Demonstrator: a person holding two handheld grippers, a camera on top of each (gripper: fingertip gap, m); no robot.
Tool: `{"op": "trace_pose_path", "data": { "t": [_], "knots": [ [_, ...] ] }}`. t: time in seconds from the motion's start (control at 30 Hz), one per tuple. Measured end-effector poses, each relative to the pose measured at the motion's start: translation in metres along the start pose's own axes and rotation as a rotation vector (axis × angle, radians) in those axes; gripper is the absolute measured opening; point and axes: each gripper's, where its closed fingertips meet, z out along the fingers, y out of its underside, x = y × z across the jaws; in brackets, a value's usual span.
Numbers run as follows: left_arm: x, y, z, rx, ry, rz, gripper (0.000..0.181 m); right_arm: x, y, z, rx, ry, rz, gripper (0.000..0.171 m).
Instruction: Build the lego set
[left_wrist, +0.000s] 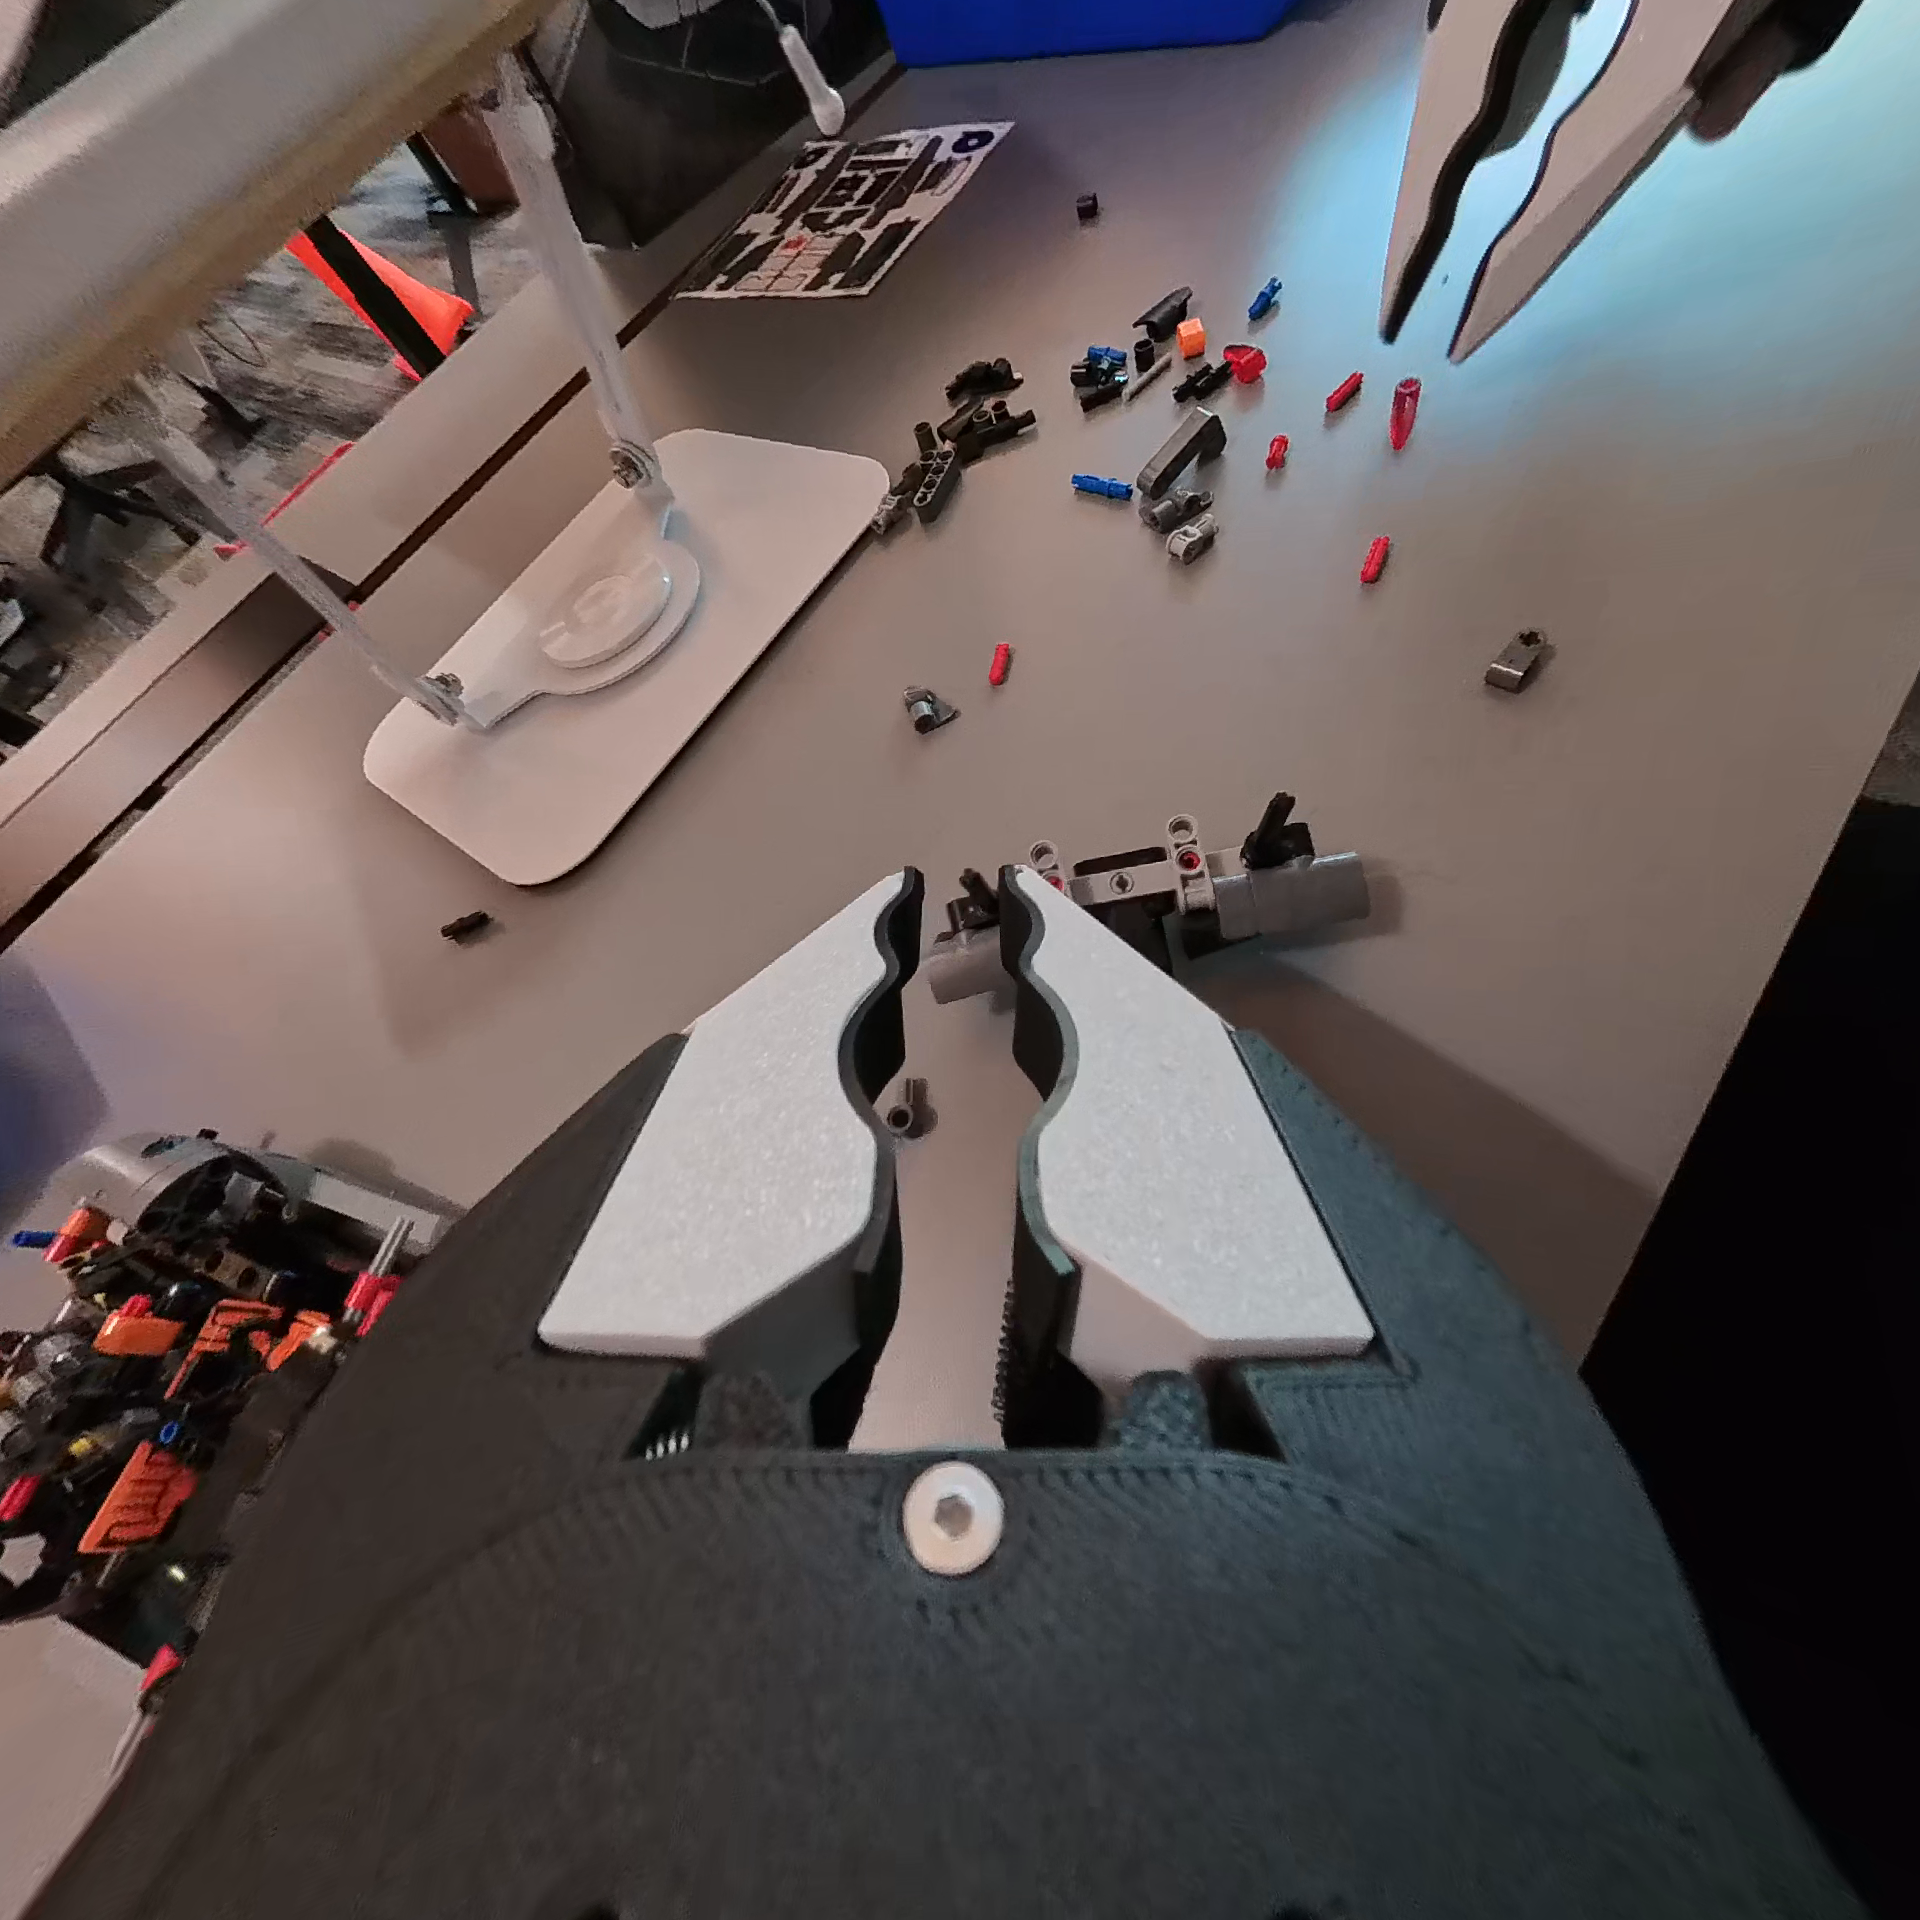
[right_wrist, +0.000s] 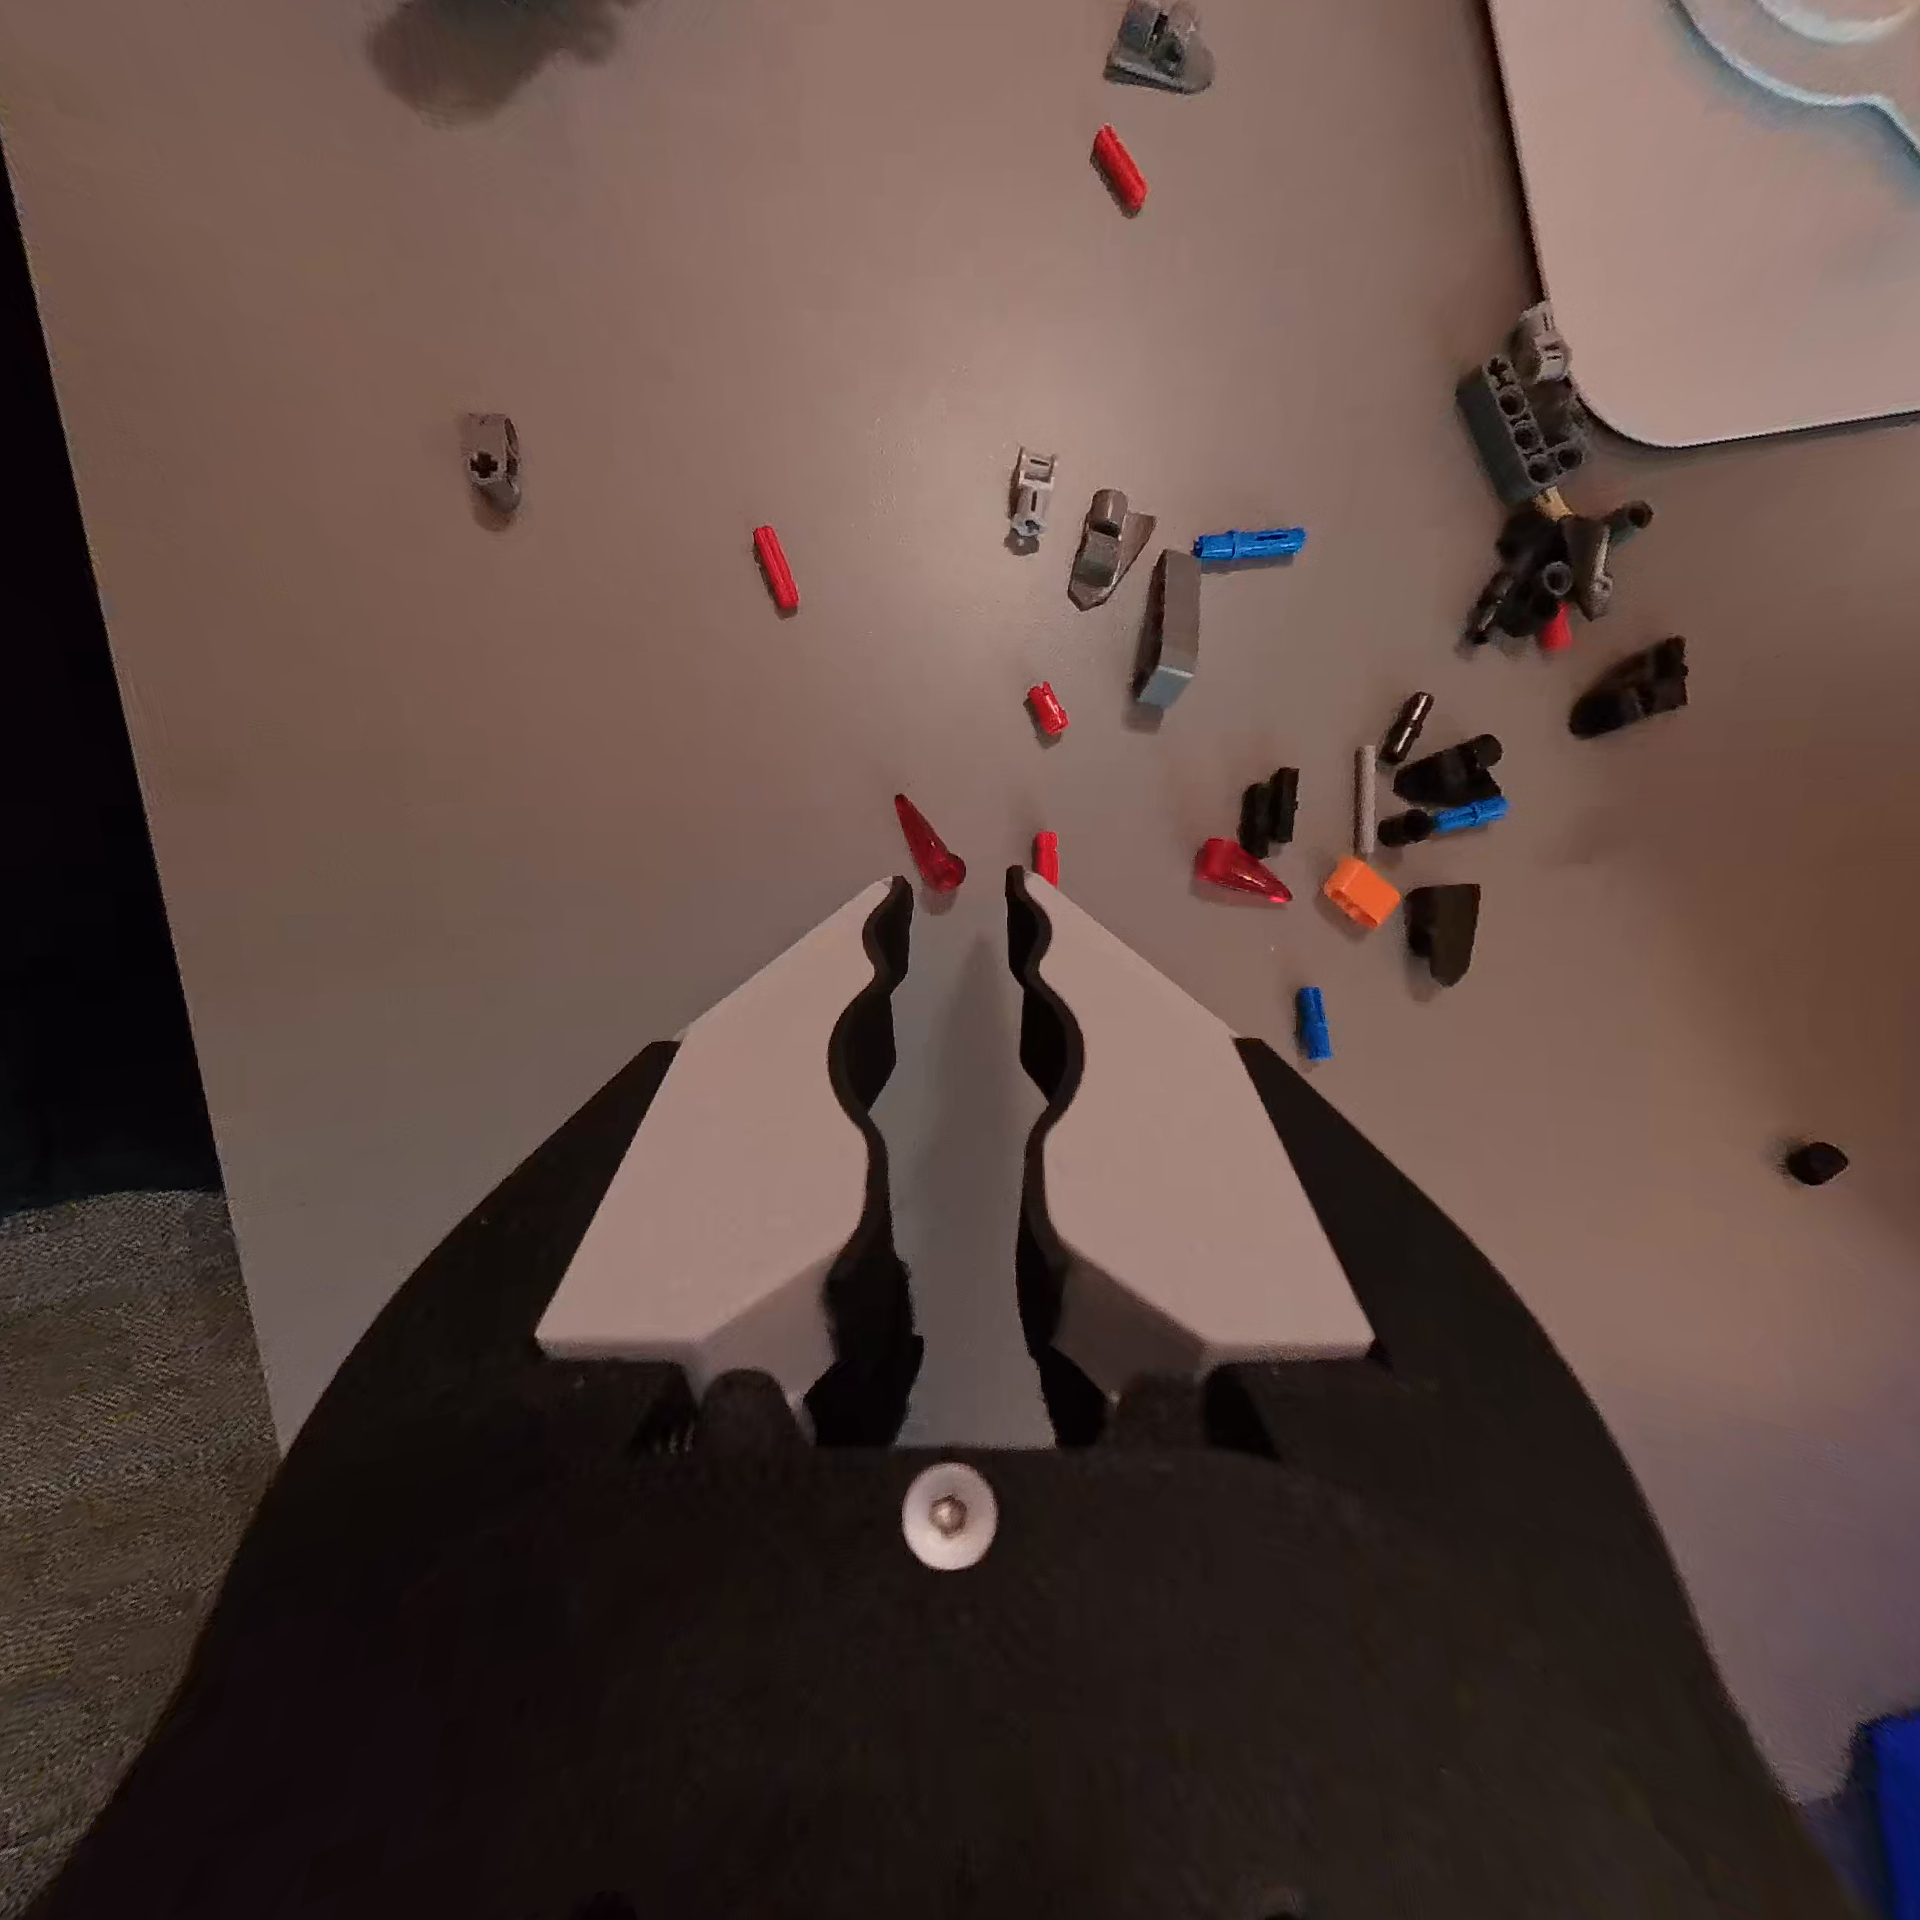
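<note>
Build partway. Big orange/black model (left_wrist: 114, 1382) sits at L side of table, partly built. Small grey sub-assembly (left_wrist: 1195, 899) lies near table's R edge, just ahead of left gripper (left_wrist: 961, 894); jaws apart, nothing held; tips at sub-assy's L end, contact unclear. Right gripper (right_wrist: 961, 888) over loose parts, jaws apart, empty; red cone (right_wrist: 930, 844) and short red pin (right_wrist: 1045, 857) just past tips. Many pcs unplaced, sticker sheet (left_wrist: 847, 213) far back, so lots left. Table edge (right_wrist: 135, 727) close on one side; white stand base (left_wrist: 623, 655) takes room on L; open tabletop between parts and sub-assy.
</note>
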Motion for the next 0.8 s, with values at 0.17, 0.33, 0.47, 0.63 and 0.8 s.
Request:
{"op": "trace_pose_path", "data": {
  "t": [0.17,0.33,0.47,0.63,0.8],
  "knots": [
    [0.002,0.004,-0.001,0.004,0.007,-0.015,0.013,0.001,0.0,0.009,-0.015,-0.037,0.007,0.013],
    [0.006,-0.004,0.002,0.018,0.017,-0.005,0.013,-0.002,-0.005,0.013,0.032,-0.083,0.057,0.004],
    [0.014,-0.027,0.013,0.052,0.066,-0.044,0.013,-0.003,-0.059,-0.007,0.285,-0.073,0.04,0.004],
    [0.036,-0.079,0.028,0.149,0.383,-0.459,0.01,-0.016,-0.142,-0.046,0.551,0.073,-0.245,0.004],
    [0.04,-0.114,0.021,0.271,0.731,-0.866,0.016,-0.026,-0.178,-0.065,0.589,0.17,-0.411,0.004]
  ]
}}
